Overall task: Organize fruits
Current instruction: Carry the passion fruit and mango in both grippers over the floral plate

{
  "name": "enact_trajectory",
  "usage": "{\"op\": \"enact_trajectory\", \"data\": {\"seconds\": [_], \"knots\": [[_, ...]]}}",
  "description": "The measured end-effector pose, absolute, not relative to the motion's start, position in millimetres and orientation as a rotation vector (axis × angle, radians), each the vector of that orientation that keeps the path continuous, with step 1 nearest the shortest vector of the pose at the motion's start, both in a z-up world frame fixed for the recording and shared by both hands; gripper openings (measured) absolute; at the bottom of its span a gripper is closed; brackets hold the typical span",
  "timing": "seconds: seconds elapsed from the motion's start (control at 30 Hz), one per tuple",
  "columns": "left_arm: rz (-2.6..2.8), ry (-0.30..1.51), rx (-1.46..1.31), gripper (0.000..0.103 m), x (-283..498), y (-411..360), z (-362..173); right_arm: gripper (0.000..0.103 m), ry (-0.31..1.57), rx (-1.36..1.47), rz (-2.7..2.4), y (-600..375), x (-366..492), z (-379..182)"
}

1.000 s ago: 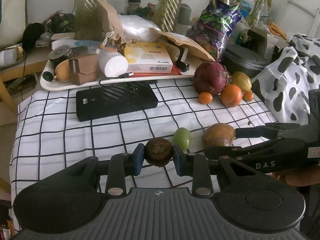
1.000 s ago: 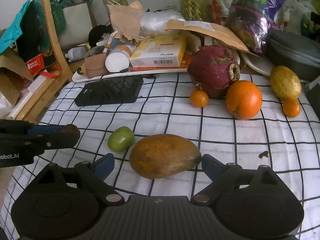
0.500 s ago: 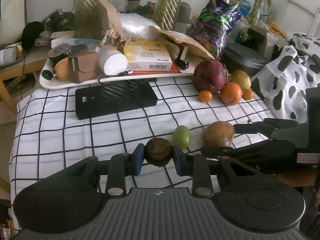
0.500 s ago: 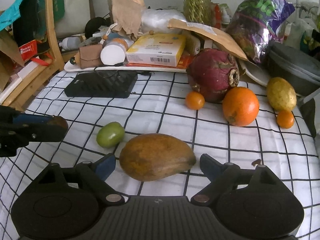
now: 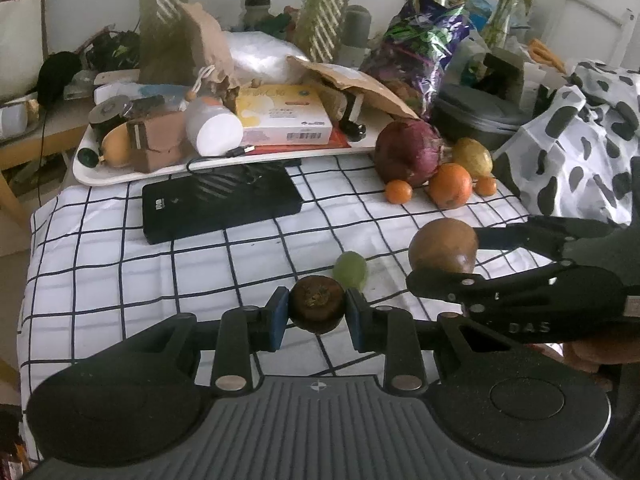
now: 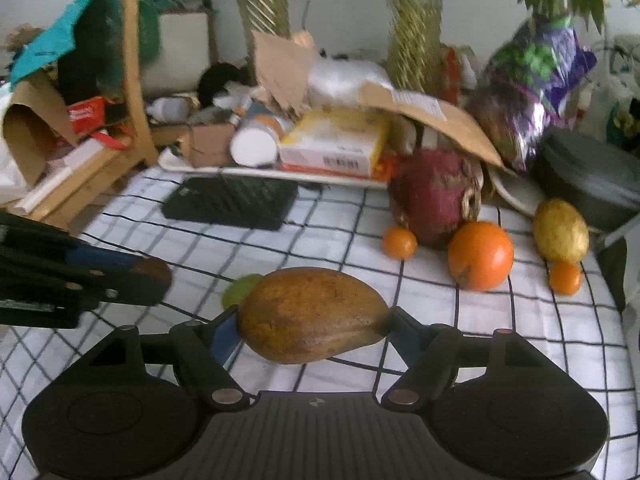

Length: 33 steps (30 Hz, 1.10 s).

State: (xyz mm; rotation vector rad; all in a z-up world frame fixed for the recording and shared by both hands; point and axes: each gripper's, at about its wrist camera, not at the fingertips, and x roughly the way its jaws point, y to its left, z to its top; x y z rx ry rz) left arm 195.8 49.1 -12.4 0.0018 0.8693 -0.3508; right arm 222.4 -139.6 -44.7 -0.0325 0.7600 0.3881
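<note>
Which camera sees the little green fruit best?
The left wrist view. There the green fruit lies in the open on the checked cloth, just beyond the dark fruit clamped in the left gripper. In the right wrist view only a green sliver peeks out behind the mango.

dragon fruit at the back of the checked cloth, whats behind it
Behind the dragon fruit lie a brown paper envelope and a purple foil bag. The fruit covers the envelope's lower edge and whatever sits directly behind it.
</note>
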Motion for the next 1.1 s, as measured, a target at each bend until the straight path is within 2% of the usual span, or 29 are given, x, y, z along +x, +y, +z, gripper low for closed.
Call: {"op": "enact_trajectory", "data": {"seconds": [0.4, 1.1], "knots": [[-0.392, 0.836, 0.024, 0.029, 157, 31, -2, 0.078, 0.705, -0.086, 0.459, -147, 166, -19], [-0.451, 0.895, 0.124, 0.029, 72, -4, -17, 0.079, 0.798, -0.120, 0.439, -176, 69, -22]]}}
